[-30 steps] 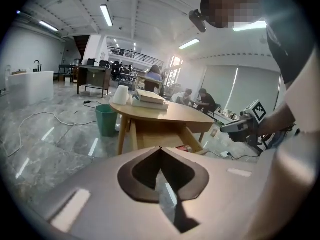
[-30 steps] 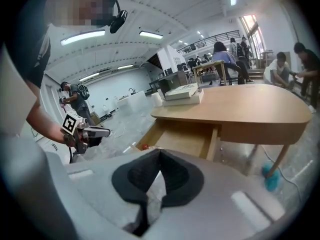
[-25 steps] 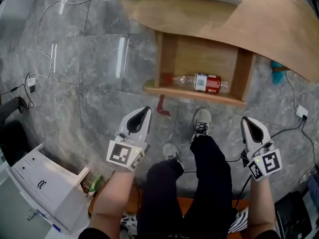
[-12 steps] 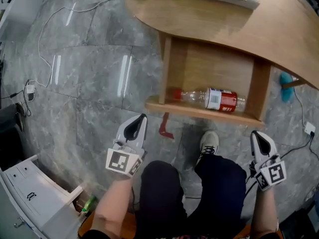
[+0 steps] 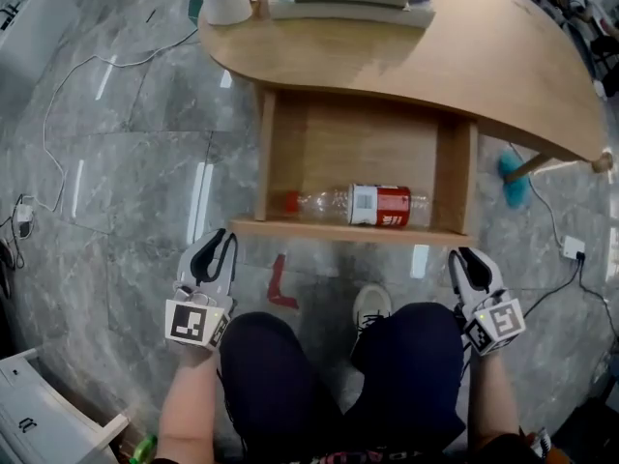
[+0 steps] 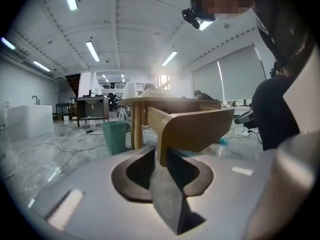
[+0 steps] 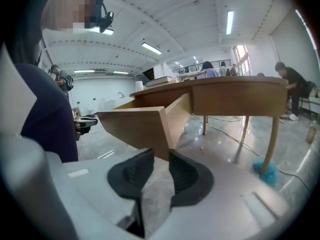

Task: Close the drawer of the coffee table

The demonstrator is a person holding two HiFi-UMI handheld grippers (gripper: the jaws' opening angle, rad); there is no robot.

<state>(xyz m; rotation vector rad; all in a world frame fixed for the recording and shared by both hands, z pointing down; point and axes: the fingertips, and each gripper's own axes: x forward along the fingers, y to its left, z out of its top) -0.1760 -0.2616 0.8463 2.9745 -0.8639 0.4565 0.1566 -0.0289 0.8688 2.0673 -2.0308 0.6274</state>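
At twelve o'clock ahead of us, the light wooden drawer [image 5: 338, 232] is standing pulled far out.
We are holding the left gripper [image 5: 217, 242] at seven o'clock and the right gripper [image 5: 464, 257] at five o'clock of it, each just beside a front corner. Both pairs of jaws are opening a little and gripping nothing. A clear plastic bottle with a red label [image 5: 353, 204] is lying inside, under the curved wooden coffee table [image 5: 484, 46]. We judge the closing push as not yet begun.
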